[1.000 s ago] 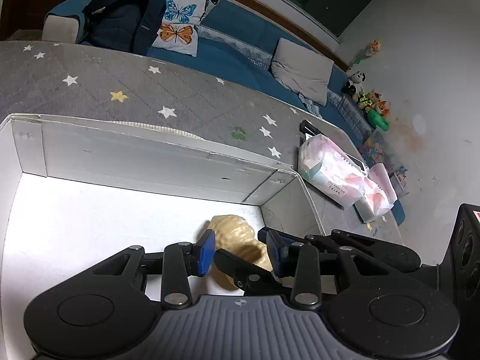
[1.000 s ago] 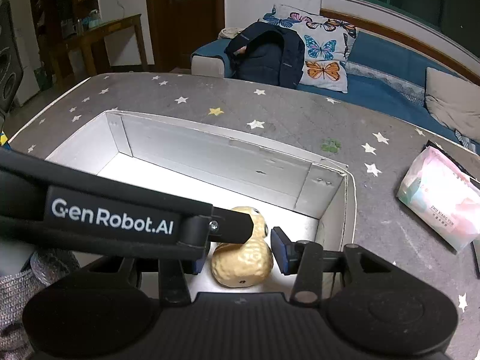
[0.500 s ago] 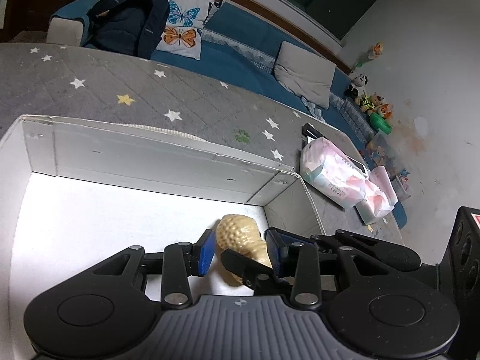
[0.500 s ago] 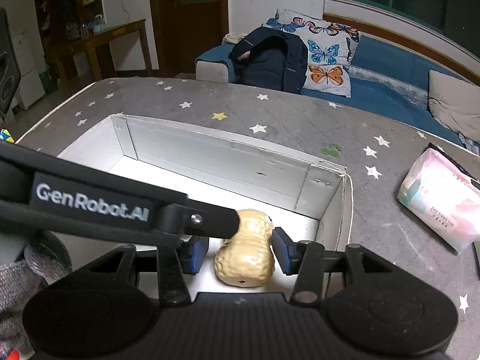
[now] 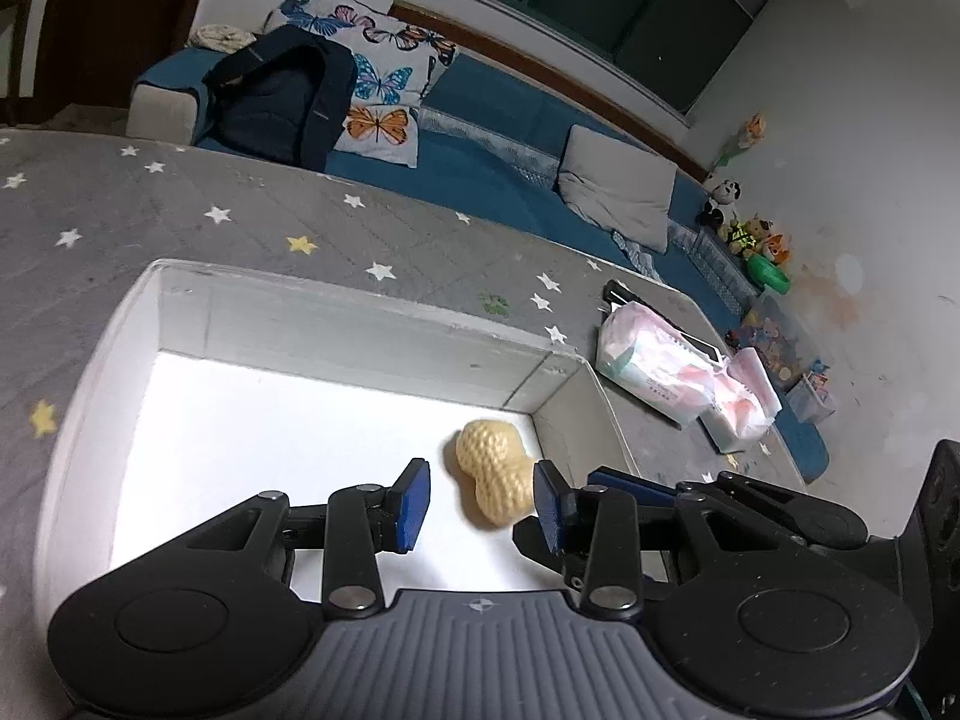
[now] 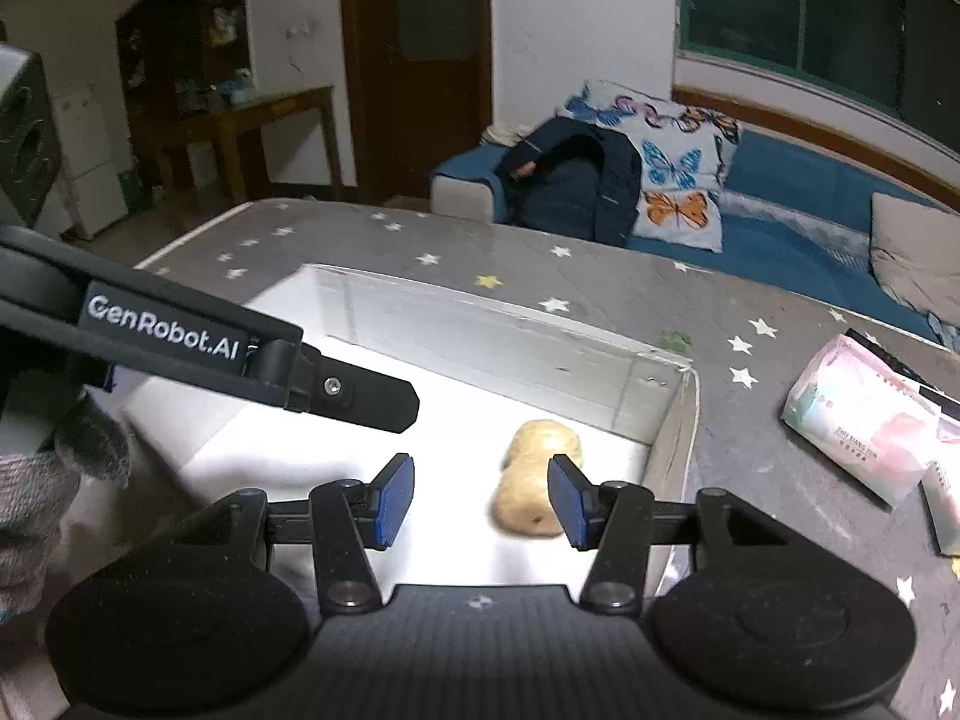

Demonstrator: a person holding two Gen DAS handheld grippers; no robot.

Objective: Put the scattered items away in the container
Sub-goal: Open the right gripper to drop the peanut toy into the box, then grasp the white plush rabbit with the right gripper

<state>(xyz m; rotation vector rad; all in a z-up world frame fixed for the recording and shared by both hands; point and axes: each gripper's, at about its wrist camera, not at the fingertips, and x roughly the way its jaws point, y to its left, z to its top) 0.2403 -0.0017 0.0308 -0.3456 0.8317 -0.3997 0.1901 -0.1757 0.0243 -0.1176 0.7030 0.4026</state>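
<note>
One toy lies inside the white box, and that box is the biggest thing in play: an open cardboard container resting on the grey star-patterned tabletop, with its bright floor otherwise bare in both views. A second ago the peanut toy was pinched between blue pads low in the box; now it rests on the box floor near the far right corner, free of any grip. That reads as a finished drop, so this item counts as tidied. A pink tissue pack sits out on the tabletop well to the right of the box, which may be what is left to collect.

The left tongs are spread wide and have drawn back and up; seen from their own camera the peanut toy lies just past the gap, nearer the right pad, touching neither. The right tongs are likewise released, their pads well apart. From that camera the peanut toy lies beyond the right pad, partly hidden by it, and the picture is blurred there. The left tool's black arm crosses that view on the left.
</note>
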